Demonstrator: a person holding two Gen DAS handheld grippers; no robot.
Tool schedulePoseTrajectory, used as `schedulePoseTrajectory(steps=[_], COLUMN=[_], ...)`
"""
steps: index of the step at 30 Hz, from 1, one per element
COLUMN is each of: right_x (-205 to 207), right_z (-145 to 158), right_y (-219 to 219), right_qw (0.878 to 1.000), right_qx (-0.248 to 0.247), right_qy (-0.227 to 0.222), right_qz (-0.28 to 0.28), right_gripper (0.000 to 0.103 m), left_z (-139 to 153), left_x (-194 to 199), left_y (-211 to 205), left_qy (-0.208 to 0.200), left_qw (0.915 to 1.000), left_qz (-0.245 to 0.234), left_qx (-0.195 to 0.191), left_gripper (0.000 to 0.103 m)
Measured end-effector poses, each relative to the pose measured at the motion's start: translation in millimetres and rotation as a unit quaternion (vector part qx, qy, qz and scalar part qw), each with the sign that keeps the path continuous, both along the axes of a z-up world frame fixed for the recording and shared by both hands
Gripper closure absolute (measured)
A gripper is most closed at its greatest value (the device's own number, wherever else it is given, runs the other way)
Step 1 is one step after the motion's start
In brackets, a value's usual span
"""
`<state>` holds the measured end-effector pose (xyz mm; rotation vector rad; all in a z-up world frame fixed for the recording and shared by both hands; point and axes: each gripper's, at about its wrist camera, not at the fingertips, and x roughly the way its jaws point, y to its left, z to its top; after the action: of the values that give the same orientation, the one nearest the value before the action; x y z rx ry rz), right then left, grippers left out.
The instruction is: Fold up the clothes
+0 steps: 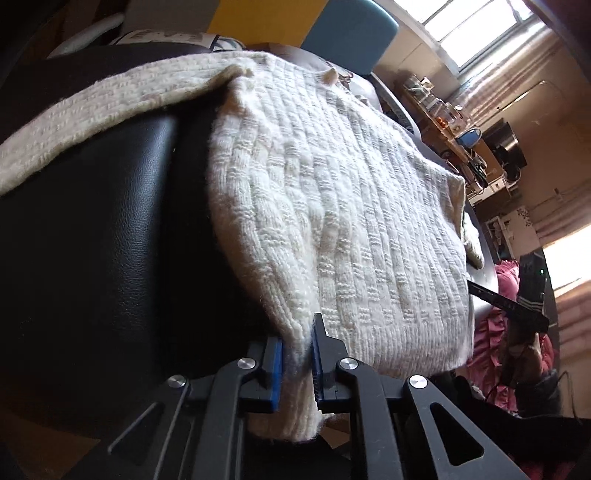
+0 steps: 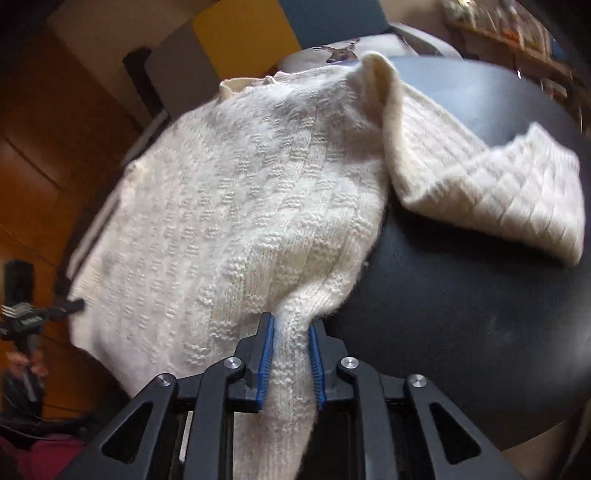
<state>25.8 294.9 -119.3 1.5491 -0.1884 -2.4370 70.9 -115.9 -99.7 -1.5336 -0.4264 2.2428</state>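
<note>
A cream knitted sweater (image 1: 351, 206) lies spread over a black leather surface (image 1: 110, 229). My left gripper (image 1: 297, 334) is shut on the sweater's near hem, with the knit bunched between its blue pads (image 1: 275, 373). In the right wrist view the same sweater (image 2: 229, 206) spreads away from me, one sleeve (image 2: 491, 184) flung out to the right over the black surface (image 2: 461, 314). My right gripper (image 2: 291, 328) is shut on the hem's other corner, the cloth pinched between its blue pads (image 2: 266, 365). The other gripper shows at each view's edge.
A blue cushion (image 1: 351, 33) and a yellow panel (image 1: 258, 18) stand behind the sweater. Pink cloth (image 1: 513, 332) lies low at the right. Cluttered shelves (image 1: 461, 125) and a bright window (image 1: 480, 26) fill the far right. Wooden panelling (image 2: 48, 155) rises at the left.
</note>
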Motion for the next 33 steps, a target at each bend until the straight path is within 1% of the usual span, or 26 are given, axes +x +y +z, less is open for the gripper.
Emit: schedulePoseTrajectory(steps=[1, 2, 3, 4, 5, 6, 7, 8, 9, 11, 12, 13, 14, 15, 16, 18, 21, 23, 24, 27, 28, 30, 31, 33], right_x=[-1, -2, -2, -2, -2, -3, -3, -3, -3, -3, -2, -3, -4, -6, -11, -23, -47, -56, -61, -64, -65, -65, -65, -65], right_z=[2, 3, 4, 3, 2, 3, 3, 3, 3, 9, 14, 21, 29, 35, 39, 44, 40, 28, 21, 1, -1, -3, -4, -6], right_y=[1, 6, 11, 21, 29, 35, 40, 44, 48, 55, 58, 57, 55, 52, 45, 24, -11, -31, -40, -47, -47, -46, -43, -38], right_qw=[0.999, 0.997, 0.995, 0.995, 0.996, 0.996, 0.997, 0.996, 0.996, 0.995, 0.995, 0.995, 0.995, 0.995, 0.996, 0.997, 0.997, 0.997, 0.997, 0.997, 0.996, 0.996, 0.995, 0.993], right_qx=[0.045, 0.074, 0.097, 0.099, 0.091, 0.082, 0.075, 0.073, 0.072, 0.067, 0.064, 0.060, 0.048, 0.032, 0.005, -0.037, -0.071, -0.075, -0.075, -0.082, -0.085, -0.092, -0.101, -0.118], right_qy=[0.003, 0.002, 0.000, -0.006, -0.009, -0.011, -0.012, -0.012, -0.013, -0.007, 0.000, 0.017, 0.032, 0.043, 0.047, 0.053, 0.042, 0.027, 0.019, -0.004, 0.001, 0.009, 0.008, 0.007], right_qz=[0.005, 0.005, 0.003, -0.005, -0.016, -0.025, -0.033, -0.042, -0.052, -0.070, -0.077, -0.082, -0.085, -0.084, -0.075, -0.045, -0.008, 0.004, 0.007, -0.001, -0.002, -0.004, -0.008, -0.016], right_gripper=[0.087, 0.087, 0.087, 0.087, 0.087, 0.086, 0.079, 0.077, 0.076, 0.076, 0.076, 0.076, 0.076, 0.075, 0.074, 0.074, 0.074, 0.074, 0.074, 0.074, 0.074, 0.073, 0.073, 0.073], left_z=[4, 6, 8, 5, 2, -4, -10, -14, -17, -9, -5, -1, 1, 1, 1, -6, -21, -33, -36, -35, -34, -30, -28, -28], left_x=[4, 9, 14, 17, 20, 20, 20, 18, 15, 11, 8, 3, -2, -9, -16, -32, -51, -59, -59, -47, -42, -29, -23, -12], left_y=[1, -2, -6, -5, -4, -6, -7, -13, -19, -37, -46, -53, -57, -56, -56, -51, -42, -39, -37, -36, -38, -45, -50, -62], left_qy=[0.006, 0.008, 0.009, 0.007, 0.005, -0.007, -0.021, -0.036, -0.051, -0.029, -0.016, -0.005, 0.005, 0.013, 0.021, 0.023, 0.007, -0.022, -0.032, -0.041, -0.047, -0.048, -0.047, -0.040], left_qw=[1.0000, 0.9999, 0.9996, 0.9998, 0.9999, 0.9997, 0.9990, 0.9974, 0.9947, 0.9908, 0.9898, 0.9894, 0.9893, 0.9896, 0.9898, 0.9919, 0.9878, 0.9812, 0.9783, 0.9751, 0.9726, 0.9718, 0.9760, 0.9817], left_qz=[-0.002, -0.001, 0.001, -0.004, -0.010, -0.010, -0.009, 0.003, 0.016, 0.048, 0.065, 0.082, 0.093, 0.095, 0.096, 0.087, 0.068, 0.065, 0.056, 0.024, 0.012, 0.008, 0.016, 0.043], left_qx=[0.000, 0.012, 0.026, 0.016, 0.005, 0.020, 0.038, 0.062, 0.088, 0.123, 0.126, 0.120, 0.112, 0.108, 0.103, 0.090, 0.140, 0.180, 0.197, 0.216, 0.227, 0.231, 0.212, 0.181], left_gripper=[0.091, 0.091, 0.091, 0.090, 0.089, 0.086, 0.080, 0.078, 0.072, 0.066, 0.059, 0.055, 0.055, 0.055, 0.055, 0.055, 0.054, 0.054, 0.054, 0.054, 0.054, 0.054, 0.054, 0.054])
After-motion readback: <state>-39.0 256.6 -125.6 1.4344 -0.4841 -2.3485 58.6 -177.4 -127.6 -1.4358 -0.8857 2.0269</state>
